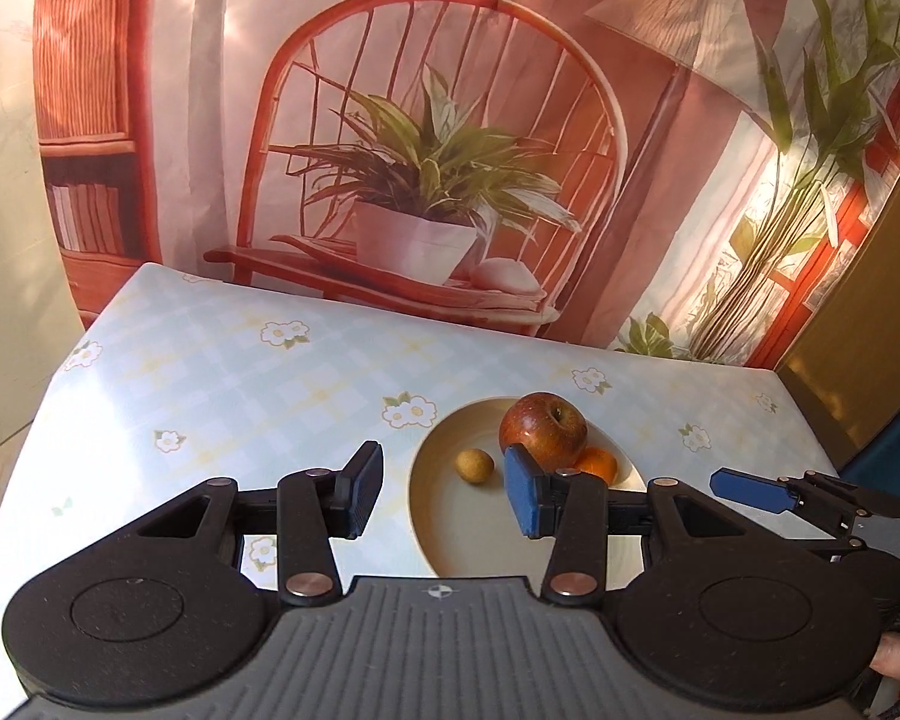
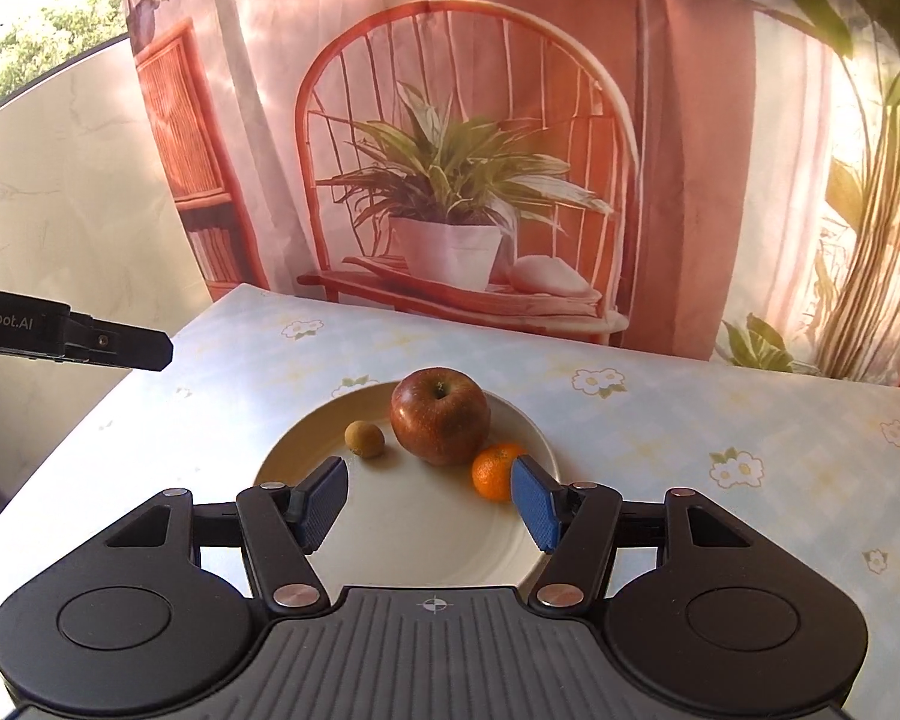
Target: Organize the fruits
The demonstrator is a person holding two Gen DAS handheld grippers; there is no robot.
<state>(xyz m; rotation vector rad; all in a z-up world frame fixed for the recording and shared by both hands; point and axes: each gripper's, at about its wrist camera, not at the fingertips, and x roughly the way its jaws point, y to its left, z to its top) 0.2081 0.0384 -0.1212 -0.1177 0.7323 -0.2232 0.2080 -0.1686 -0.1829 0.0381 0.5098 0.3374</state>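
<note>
glossy plate (image 2: 534, 432), shiny apple (image 2: 439, 414), dimpled orange (image 2: 493, 471)

Worktop (image 2: 660, 420): pale blue/white check cloth w/ faint yellow lines, white flowers w/ green leaves. Plate (image 2: 306, 450): plain cream. Apple (image 2: 439, 415): dark red, yellowish speckle. Mandarin (image 2: 493, 471): bright orange. Small round fruit (image 2: 364, 439): dull yellow-brown. Left tool (image 1: 444, 495) & right tool (image 2: 429, 507): black arms, blue ribbed pads, grey ribbed base. Backdrop (image 2: 450, 150): printed red chair, green striped plant in white pot, pinkish curtain.

From my left view, the apple (image 1: 543, 431) and my pad (image 1: 523, 498) hide most of the orange (image 1: 600, 464); the plate's (image 1: 450, 546) near rim is covered.
</note>
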